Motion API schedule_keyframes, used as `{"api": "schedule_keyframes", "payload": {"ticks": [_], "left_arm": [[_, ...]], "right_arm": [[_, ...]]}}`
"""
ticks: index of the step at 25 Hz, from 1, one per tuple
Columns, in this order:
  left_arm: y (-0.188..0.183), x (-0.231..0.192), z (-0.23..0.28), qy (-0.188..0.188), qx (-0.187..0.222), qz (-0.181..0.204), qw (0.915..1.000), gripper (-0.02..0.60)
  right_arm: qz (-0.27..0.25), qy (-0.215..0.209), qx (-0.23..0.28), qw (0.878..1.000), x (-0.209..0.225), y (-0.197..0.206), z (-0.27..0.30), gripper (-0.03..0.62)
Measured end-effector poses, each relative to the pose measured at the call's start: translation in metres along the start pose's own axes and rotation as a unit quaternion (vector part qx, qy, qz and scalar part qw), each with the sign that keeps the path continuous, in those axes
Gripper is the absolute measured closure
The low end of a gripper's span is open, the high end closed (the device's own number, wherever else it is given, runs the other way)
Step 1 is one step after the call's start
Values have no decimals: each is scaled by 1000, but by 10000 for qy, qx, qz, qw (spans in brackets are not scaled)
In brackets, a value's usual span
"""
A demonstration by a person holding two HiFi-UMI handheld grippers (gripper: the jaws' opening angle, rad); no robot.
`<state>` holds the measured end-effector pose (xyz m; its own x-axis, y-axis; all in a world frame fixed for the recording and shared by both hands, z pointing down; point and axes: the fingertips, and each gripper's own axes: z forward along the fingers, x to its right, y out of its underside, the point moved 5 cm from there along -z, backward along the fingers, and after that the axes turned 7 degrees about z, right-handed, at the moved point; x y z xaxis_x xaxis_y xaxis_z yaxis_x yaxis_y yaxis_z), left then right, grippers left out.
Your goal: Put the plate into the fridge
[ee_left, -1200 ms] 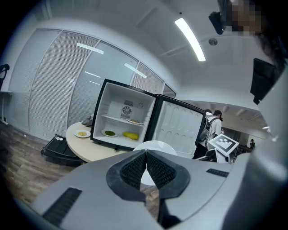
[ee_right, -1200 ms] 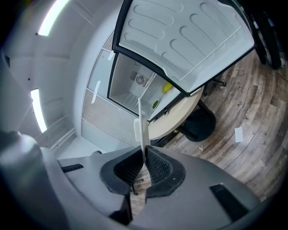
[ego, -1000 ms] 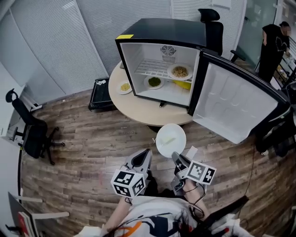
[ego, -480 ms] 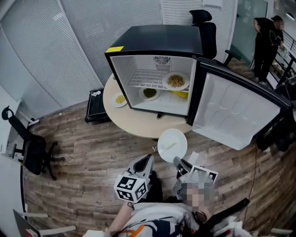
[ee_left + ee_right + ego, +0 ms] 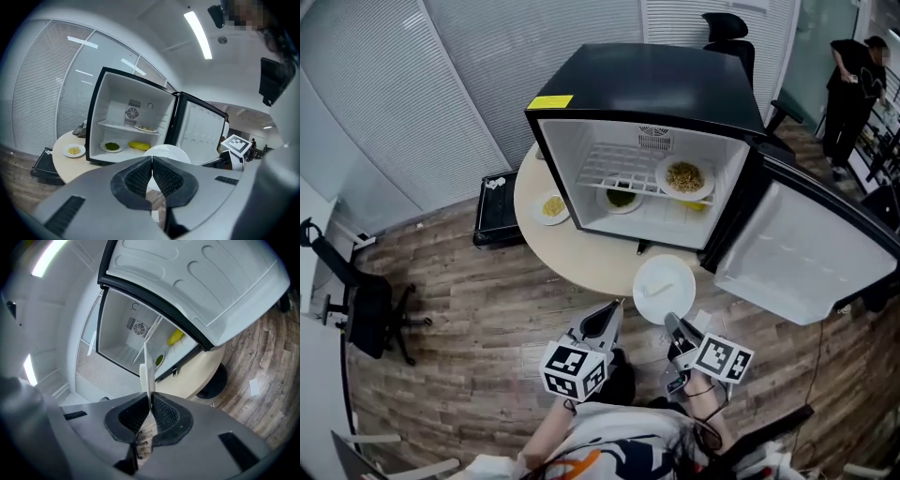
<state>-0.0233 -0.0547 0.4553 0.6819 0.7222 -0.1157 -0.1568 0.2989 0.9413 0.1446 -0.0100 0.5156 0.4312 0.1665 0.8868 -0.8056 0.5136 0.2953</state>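
Left claw (image 5: 152,160): nearest, to the left of the load. Pads closed against each other, nothing between them.
Right claw (image 5: 149,405): clamped tight on the near rim of the plate (image 5: 664,289). The rim runs edge-on up between the pads.
Plate position: white, held out ahead of the right claw, in the air over the near edge of the counter (image 5: 581,251).
Change: a second ago the plate hung over the wooden floor (image 5: 469,291), short of the counter. Both claws have advanced toward the fridge (image 5: 647,89), and the grip is unchanged.
Counter: round and pale. It bears the fridge and, left of it, a small dish of yellow food (image 5: 551,207).
Fridge: black, with the door (image 5: 806,267) swung wide to the right and the opening facing the plate.
Inside: the wire shelf (image 5: 623,164) carries a noodle dish (image 5: 684,177) at its right end. Below are a dish of greens (image 5: 621,198) and a yellow item (image 5: 139,145).
Judgement: the carry is under way, the approach is closing, and the plate is not yet inside. The left part of the shelf looks free. The next move calls for keeping the plate level and clear of the door edge.
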Motion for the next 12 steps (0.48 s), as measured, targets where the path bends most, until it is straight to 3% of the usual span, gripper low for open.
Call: {"api": "schedule_keyframes", "payload": {"ticks": [12], "left_arm": [[-26,-80,37,263,159,31,9995,568]], "right_arm": [[155,-207,418,9988,-58,-41,65,568]]}}
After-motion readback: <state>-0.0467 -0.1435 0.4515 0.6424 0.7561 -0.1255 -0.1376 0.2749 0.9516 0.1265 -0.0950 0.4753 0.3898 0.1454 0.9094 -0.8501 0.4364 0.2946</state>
